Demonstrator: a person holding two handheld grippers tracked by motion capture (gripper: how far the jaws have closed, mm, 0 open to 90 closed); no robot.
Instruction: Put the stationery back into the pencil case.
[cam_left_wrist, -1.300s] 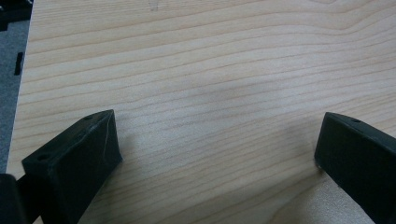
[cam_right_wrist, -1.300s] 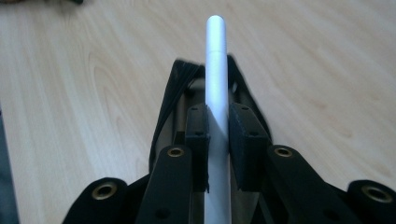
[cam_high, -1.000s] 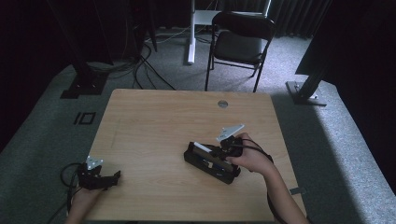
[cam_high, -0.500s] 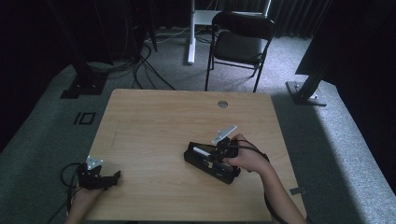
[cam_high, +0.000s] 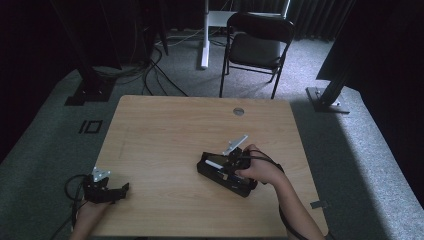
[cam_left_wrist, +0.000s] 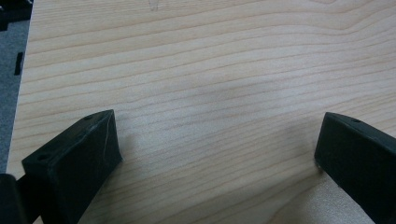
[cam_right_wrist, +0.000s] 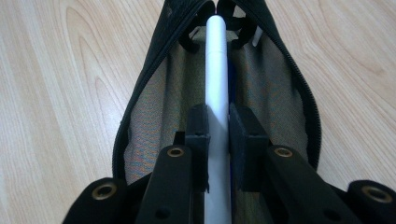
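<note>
On the wooden table (cam_high: 165, 130), the right gripper (cam_high: 231, 167) sits a little toward 4 o'clock from the centre, laid low along the open black pencil case (cam_high: 220, 172), which runs from 10 o'clock to 4 o'clock. The right hand (cam_high: 257, 170) wraps the gripper's rear from the 4 o'clock side, with the forearm trailing off to the table's near right edge. The grey plate on top tilts up toward 1 o'clock.

In the right gripper view, the 2 jaws of the right gripper (cam_right_wrist: 218, 126) are clamped on a white pen (cam_right_wrist: 217, 70). The pen lies lengthwise inside the case (cam_right_wrist: 154, 93), its far tip pointing to 12 o'clock at the case's narrow end, where the zipper edges meet. The pads press it from both sides, just above the mesh lining.

The left gripper (cam_high: 122, 188) rests at the table's 7 o'clock corner, held by the left hand (cam_high: 87, 212) coming in from the bottom edge, its jaws pointing toward 3 o'clock. In the left gripper view, the 2 jaws of the left gripper (cam_left_wrist: 215, 149) stand wide apart over bare wood, gripping nothing.
</note>
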